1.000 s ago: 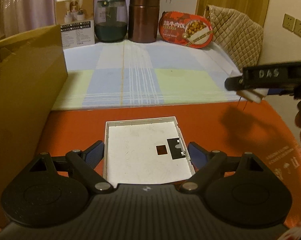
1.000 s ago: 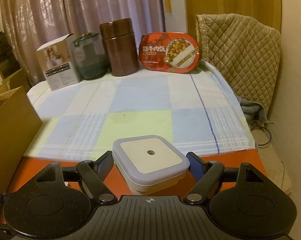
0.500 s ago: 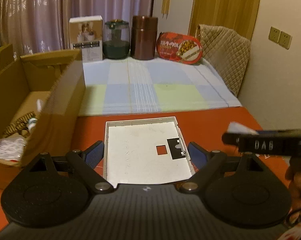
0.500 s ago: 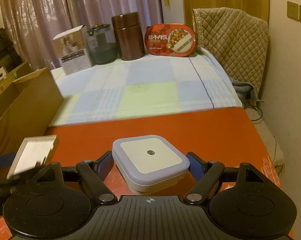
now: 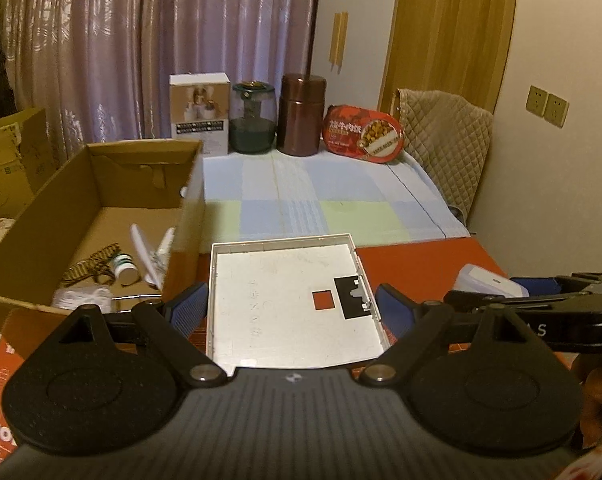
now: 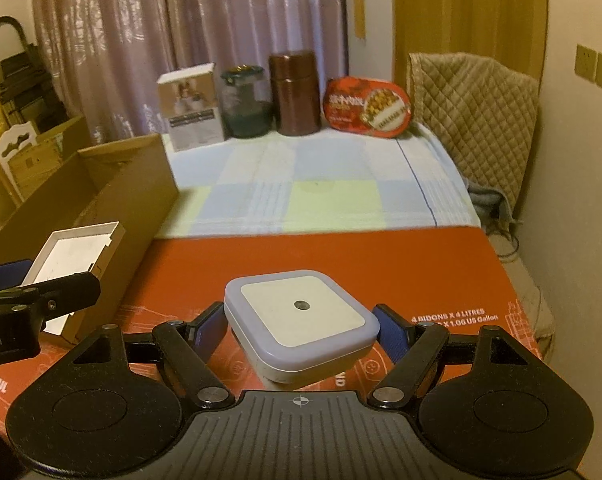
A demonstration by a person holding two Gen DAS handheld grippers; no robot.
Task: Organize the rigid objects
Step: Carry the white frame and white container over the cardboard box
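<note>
Your left fingers clamp the tray beside the box wall; right fingers clamp the lamp above open desk.

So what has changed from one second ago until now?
Both hand-held grippers rose and pulled back from the checked cloth. The left hand-held gripper carried the white tray up beside the cardboard box, whose inside now shows. The right hand-held gripper lifted the square night light. Both grips stayed unchanged.

purple curtain, quilted chair cover, wall sockets
</note>
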